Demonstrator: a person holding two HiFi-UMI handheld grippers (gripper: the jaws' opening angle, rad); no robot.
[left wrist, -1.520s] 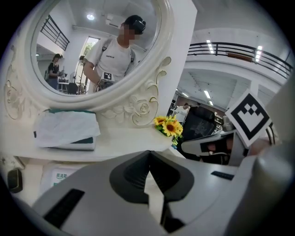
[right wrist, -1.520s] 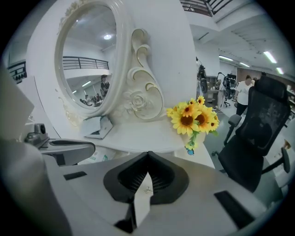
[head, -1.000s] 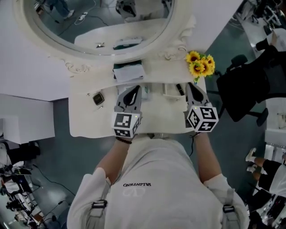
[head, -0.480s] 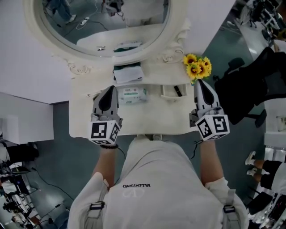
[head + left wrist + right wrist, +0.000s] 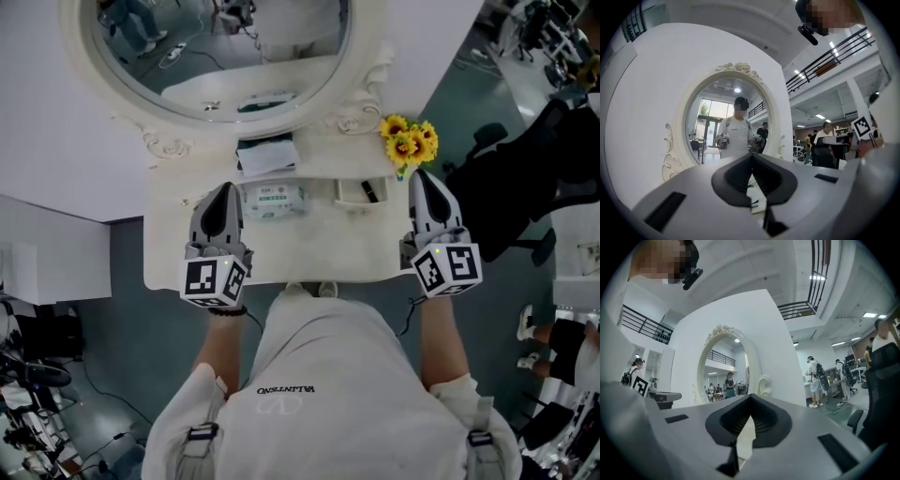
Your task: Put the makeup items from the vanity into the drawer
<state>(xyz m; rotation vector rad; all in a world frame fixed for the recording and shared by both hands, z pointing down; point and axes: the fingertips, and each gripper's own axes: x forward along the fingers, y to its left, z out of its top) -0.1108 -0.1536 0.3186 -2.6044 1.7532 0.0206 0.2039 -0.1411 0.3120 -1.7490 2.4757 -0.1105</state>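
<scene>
head view shows left claw and right claw closed, empty, packet between them.

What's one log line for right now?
left hand-held gripper: shut, empty | right hand-held gripper: shut, empty | both: at vanity | pack: on vanity, untouched

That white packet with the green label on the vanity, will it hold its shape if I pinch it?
Probably not: the packet looks like a soft, pillowy wrap, so it would likely dent. It lies flat on the vanity, so rolling seems unlikely.
</scene>
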